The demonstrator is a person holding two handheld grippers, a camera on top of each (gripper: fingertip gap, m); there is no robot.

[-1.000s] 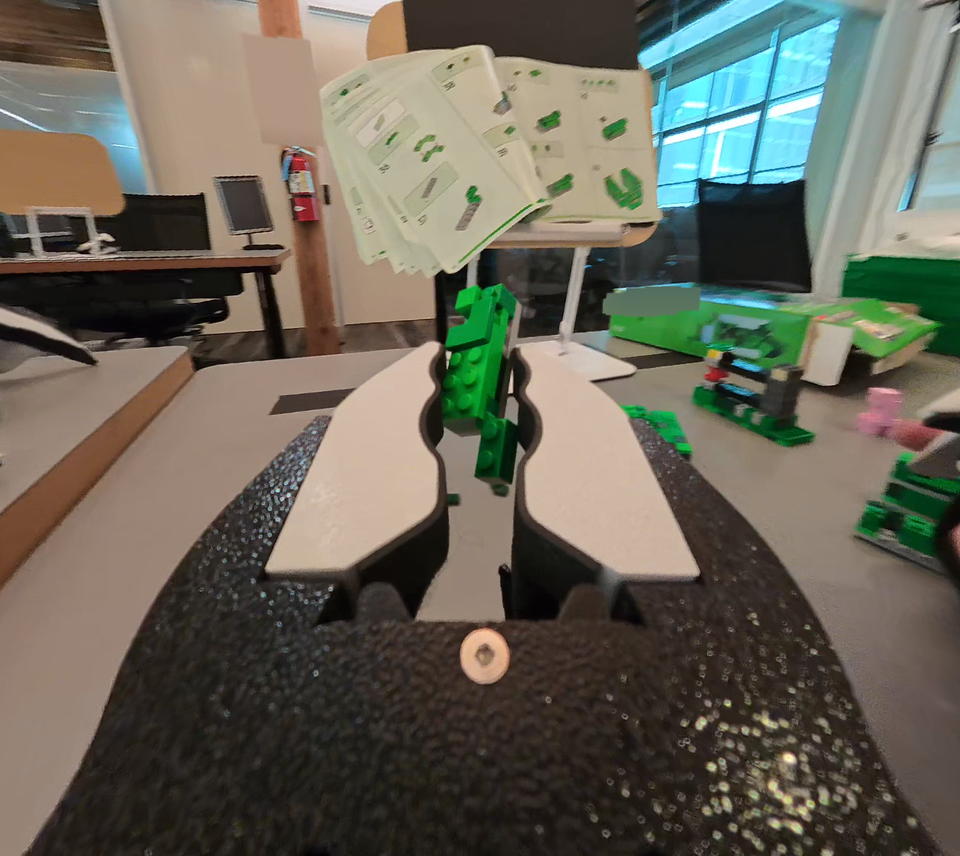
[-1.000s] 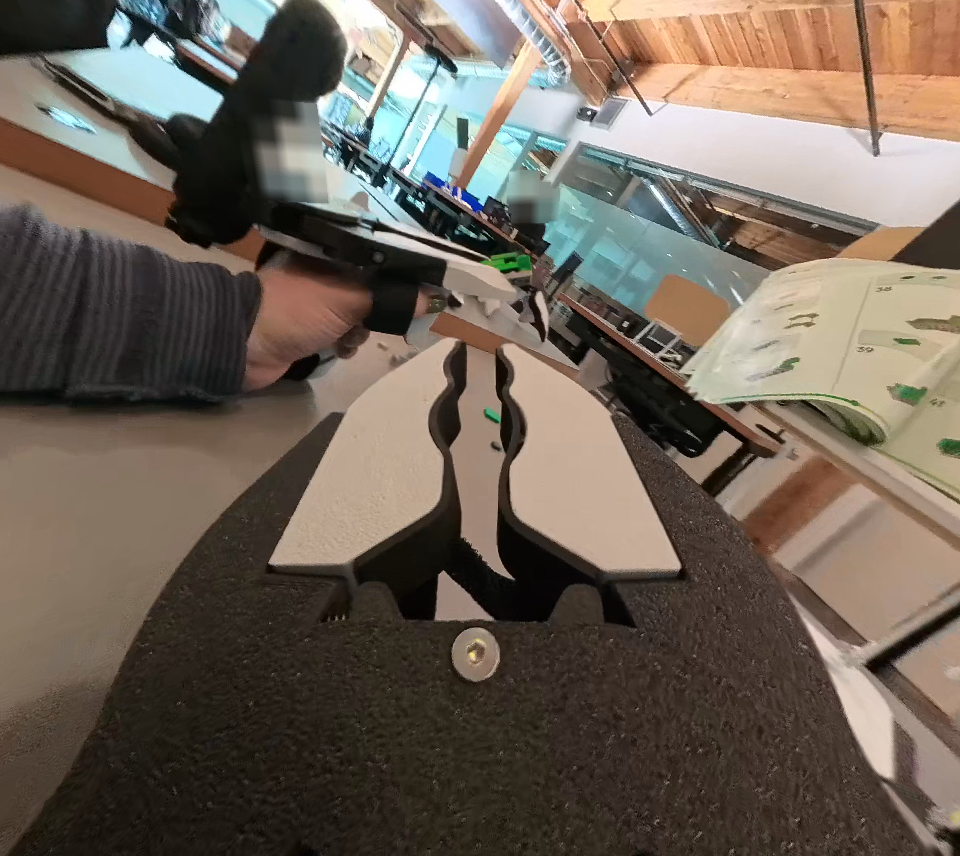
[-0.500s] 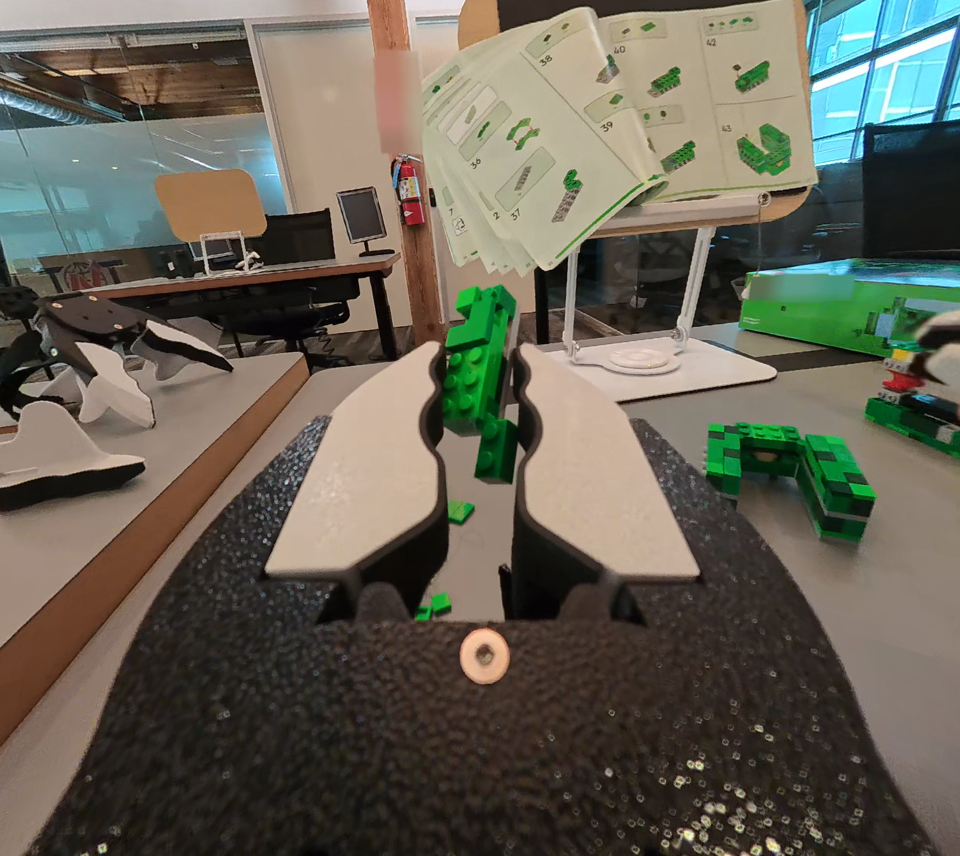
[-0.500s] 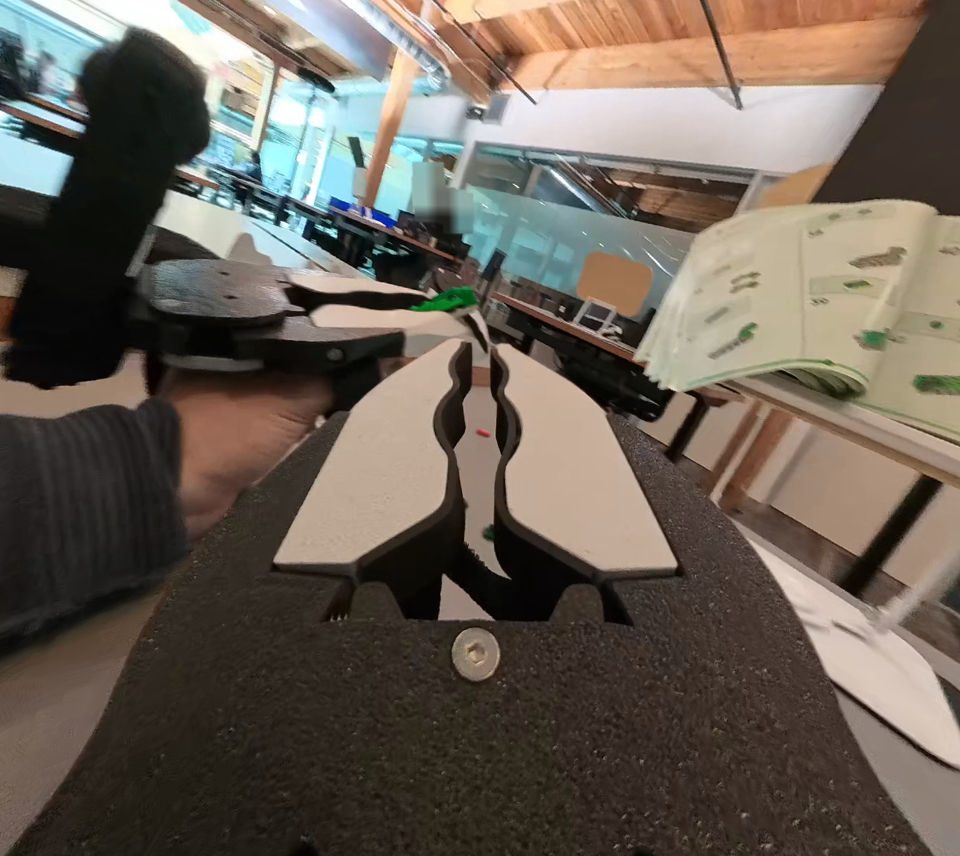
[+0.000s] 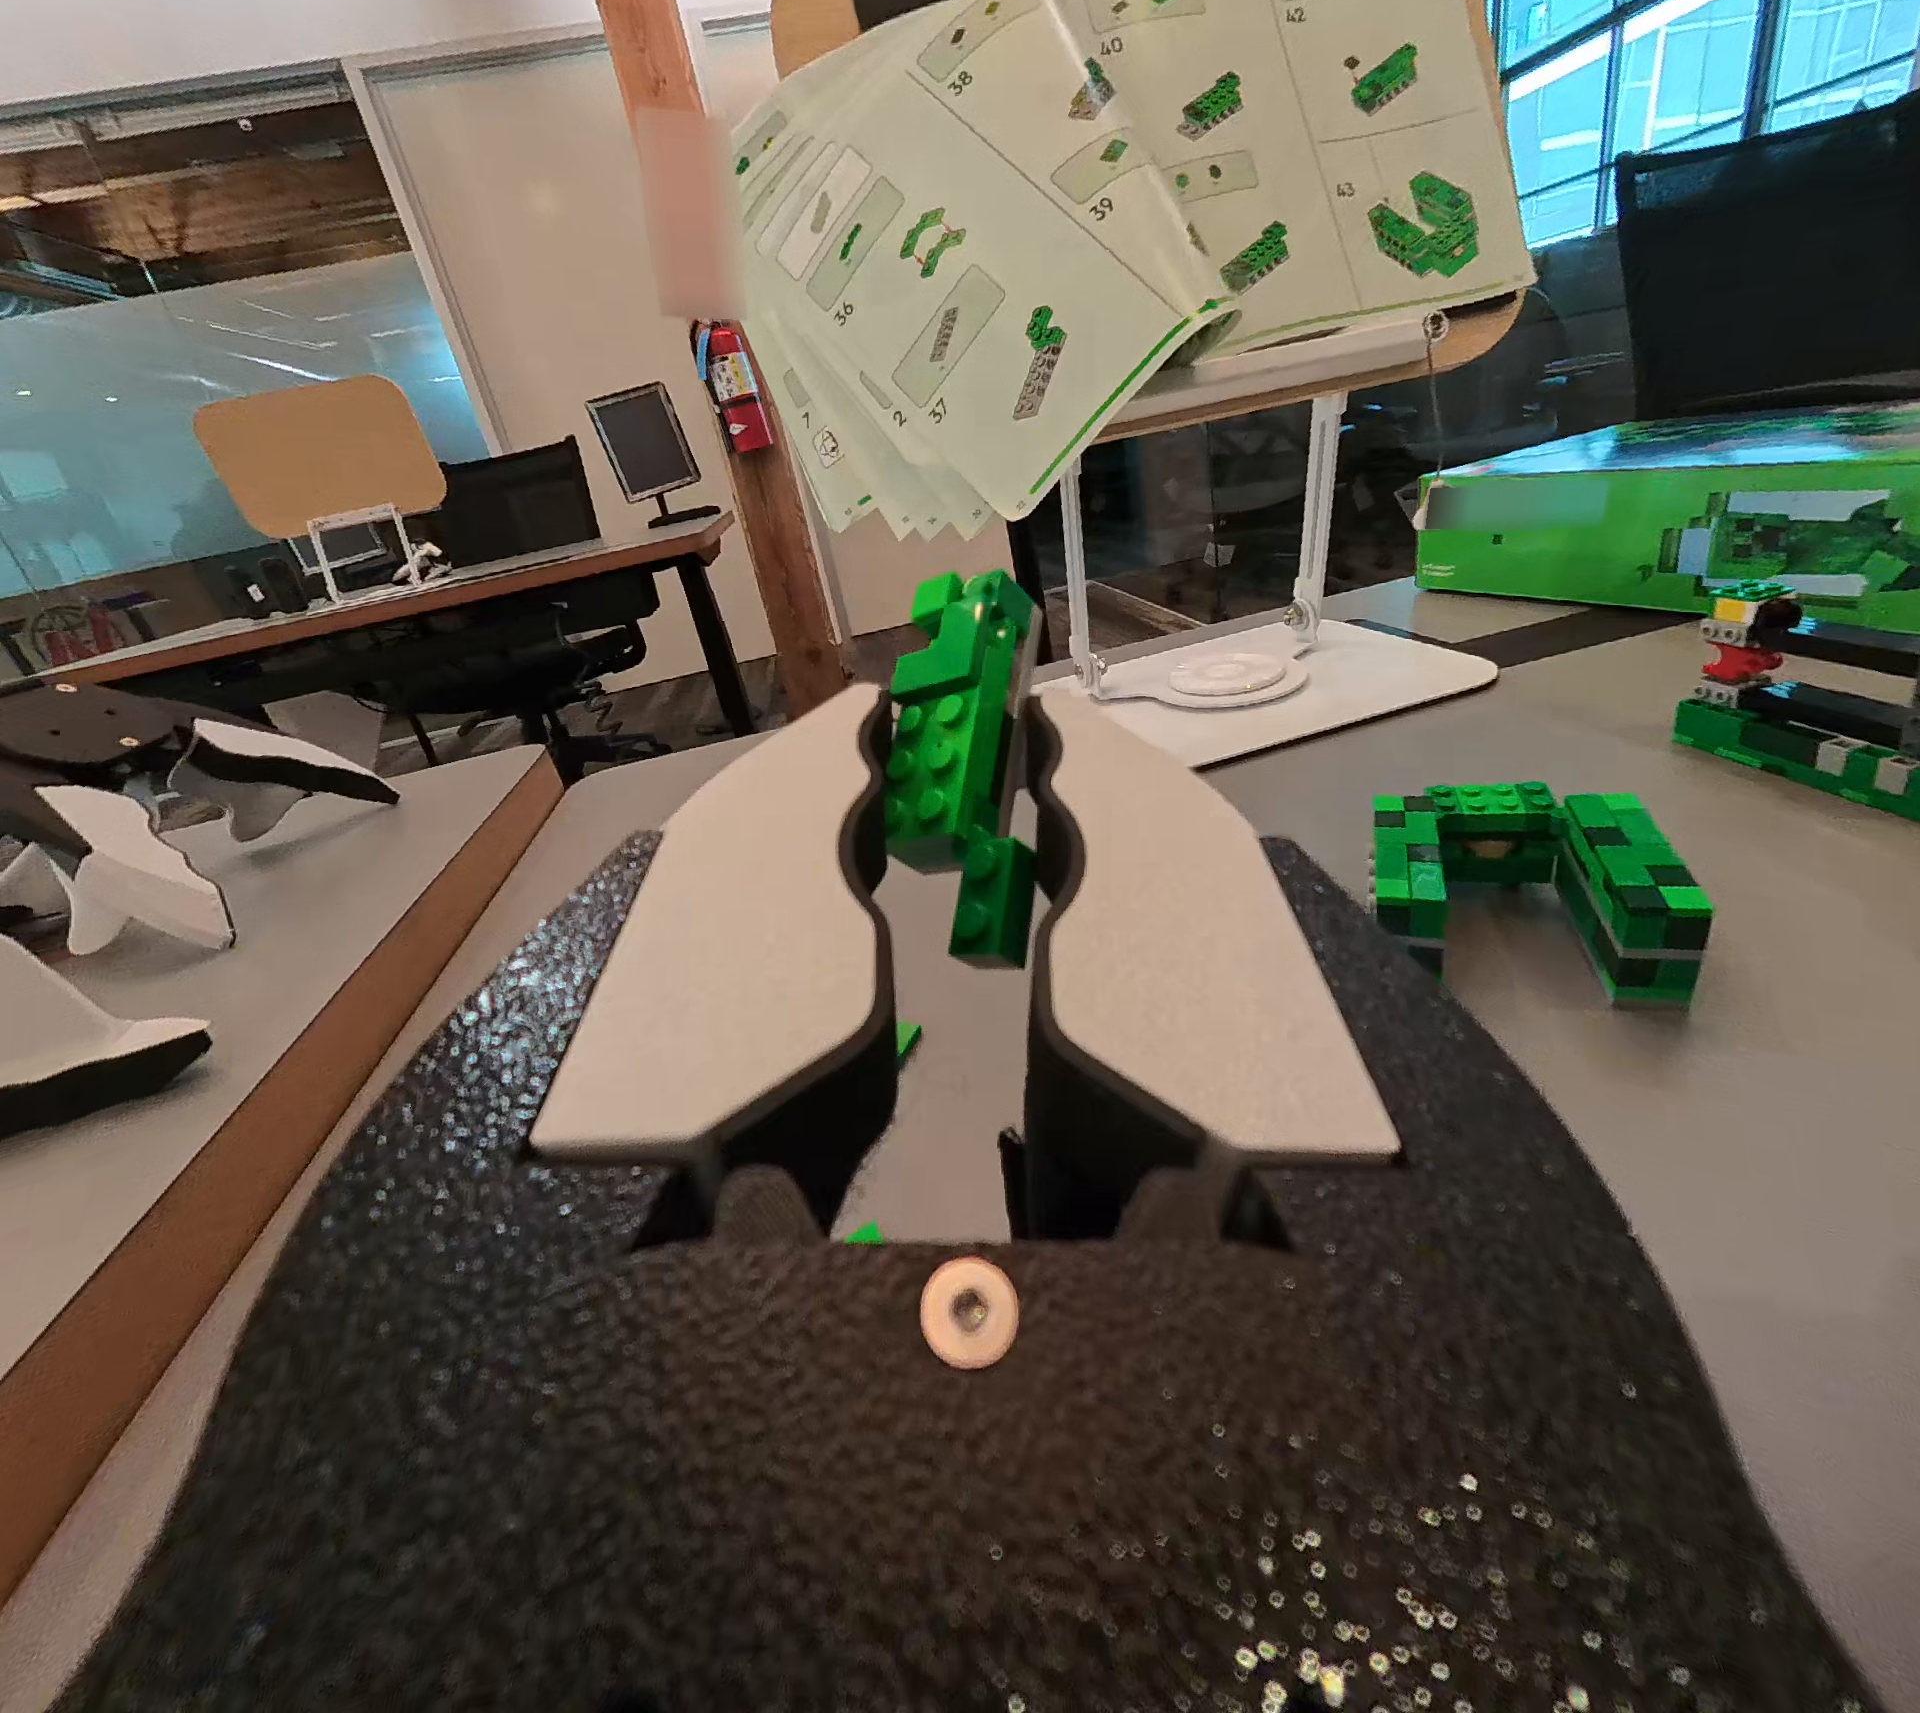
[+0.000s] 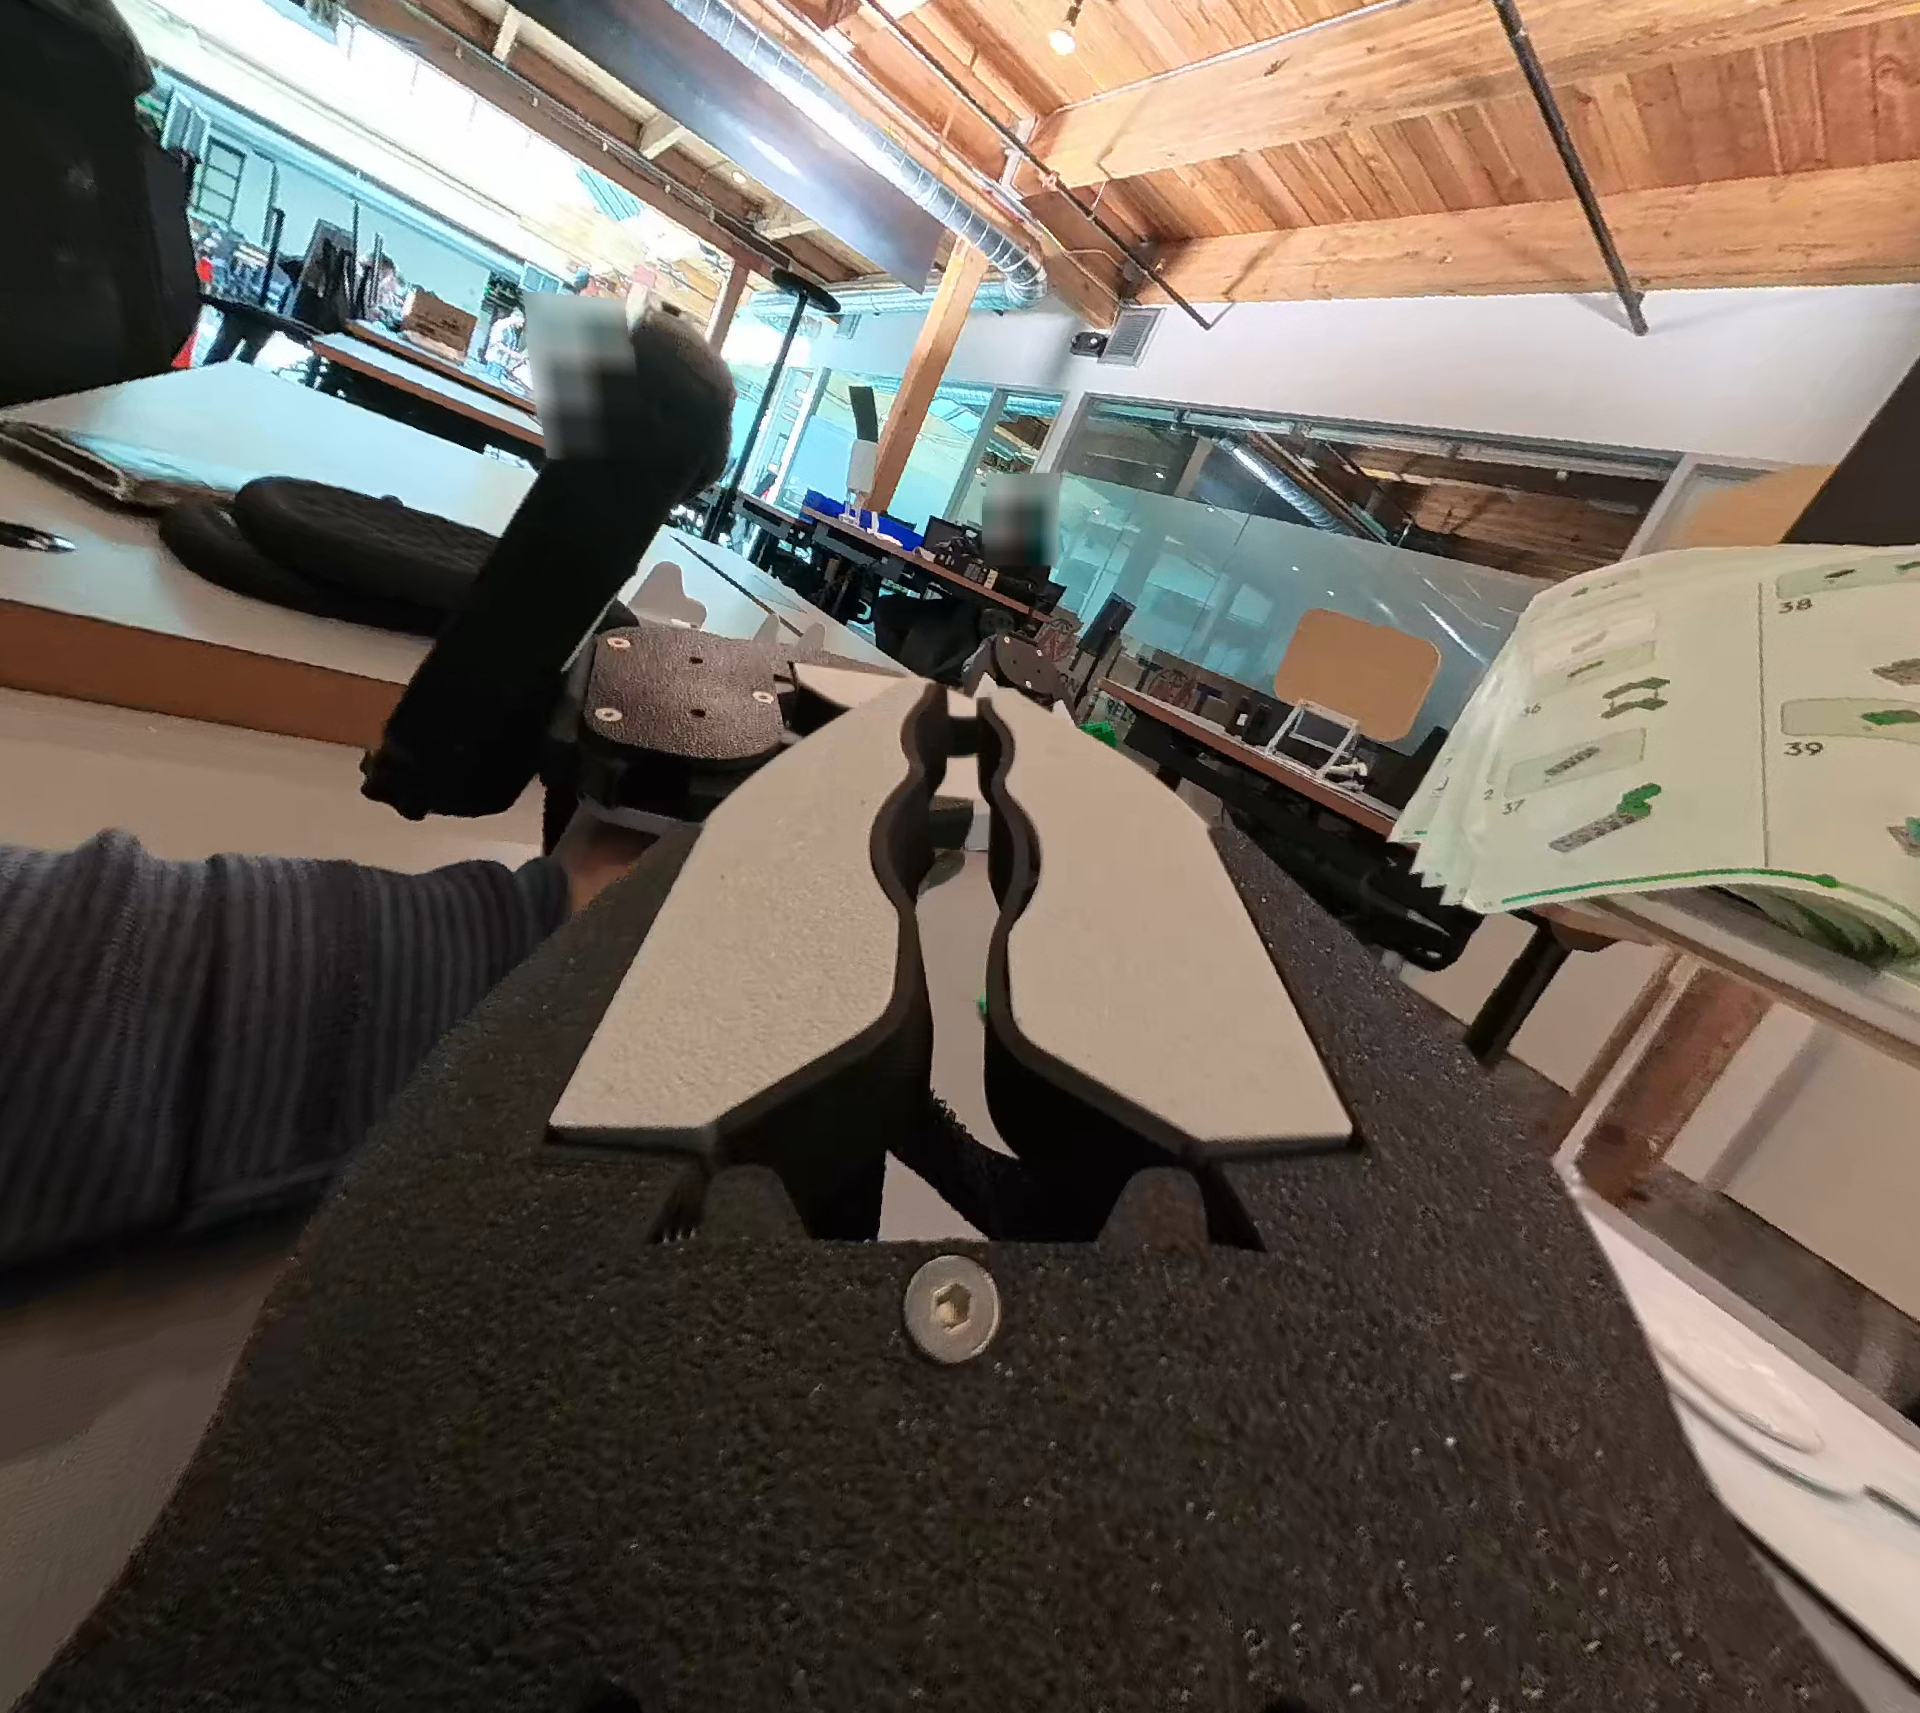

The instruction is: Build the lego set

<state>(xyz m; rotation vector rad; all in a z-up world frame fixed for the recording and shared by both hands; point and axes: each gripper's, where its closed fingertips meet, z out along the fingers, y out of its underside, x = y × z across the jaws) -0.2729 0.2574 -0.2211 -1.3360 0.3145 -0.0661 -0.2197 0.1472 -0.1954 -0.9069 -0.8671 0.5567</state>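
My left gripper [image 5: 956, 707] is shut on a green lego assembly [image 5: 940, 775] and holds it upright above the grey table [image 5: 1714, 1144]. A U-shaped green and black build [image 5: 1538, 884] stands on the table to its right. A second build [image 5: 1808, 728] with black, green and red parts stands farther right. My right gripper [image 6: 961, 705] is shut with nothing between its fingers. In the right wrist view the left gripper [image 6: 675, 707], held by a hand in a grey sleeve [image 6: 208, 988], sits just beyond my right fingertips. Its fingers are mostly hidden there.
An open instruction booklet [image 5: 1143, 209] rests on a white stand [image 5: 1247, 676] behind the work area; it also shows in the right wrist view [image 6: 1683, 728]. A green box [image 5: 1683, 531] lies at the back right. Spare grippers [image 5: 156, 780] lie on a raised platform at left. Small green pieces [image 5: 904, 1040] lie under my left gripper.
The left view swung left, bringing the U-shaped build into sight; the grip on the green assembly is unchanged. The right gripper closed in on the left gripper, whose fingers now sit behind its tips.
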